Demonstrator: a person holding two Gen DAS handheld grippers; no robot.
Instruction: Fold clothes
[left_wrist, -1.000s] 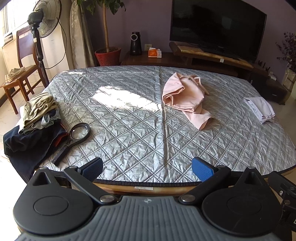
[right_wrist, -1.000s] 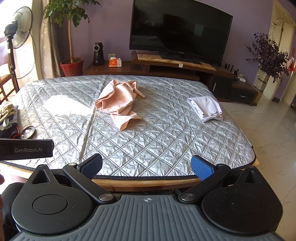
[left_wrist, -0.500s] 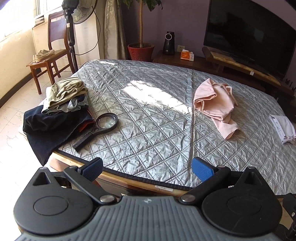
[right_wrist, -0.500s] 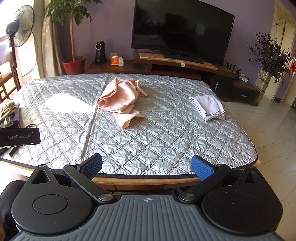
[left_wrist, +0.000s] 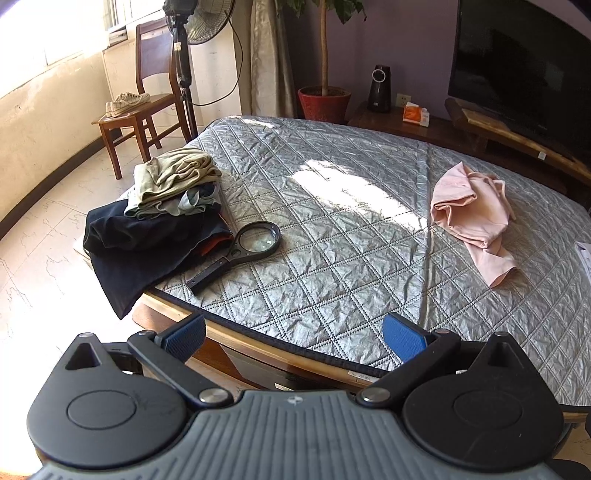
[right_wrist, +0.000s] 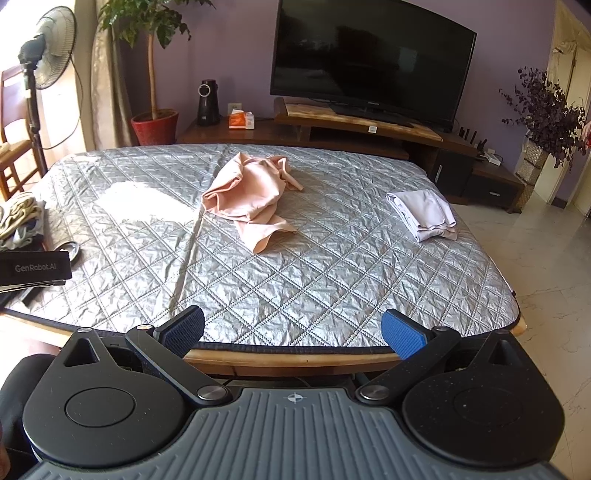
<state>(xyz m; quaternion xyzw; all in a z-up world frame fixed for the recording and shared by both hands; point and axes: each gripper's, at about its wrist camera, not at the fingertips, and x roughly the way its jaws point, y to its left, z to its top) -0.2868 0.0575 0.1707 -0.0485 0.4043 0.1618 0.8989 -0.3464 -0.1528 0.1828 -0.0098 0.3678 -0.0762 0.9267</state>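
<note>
A crumpled pink garment (left_wrist: 472, 214) (right_wrist: 251, 195) lies in the middle of the grey quilted bed (left_wrist: 332, 236) (right_wrist: 295, 266). A folded pale lilac garment (right_wrist: 424, 214) lies at the bed's right side. A pile of unfolded clothes (left_wrist: 155, 210), khaki on top and dark navy below, sits on the bed's left corner. My left gripper (left_wrist: 293, 334) is open and empty, just off the bed's near edge. My right gripper (right_wrist: 291, 332) is open and empty at the near edge, well short of the pink garment.
A black magnifying glass (left_wrist: 240, 254) lies beside the clothes pile. A wooden chair (left_wrist: 144, 107) with shoes, a standing fan (left_wrist: 188, 55) and a potted plant (right_wrist: 153, 122) stand left of the bed. A TV (right_wrist: 373, 59) on a wooden stand is behind it.
My left gripper has swung left and turned toward the clothes pile, which now sits nearer the view's middle. My right gripper has barely moved. Both stay open.
</note>
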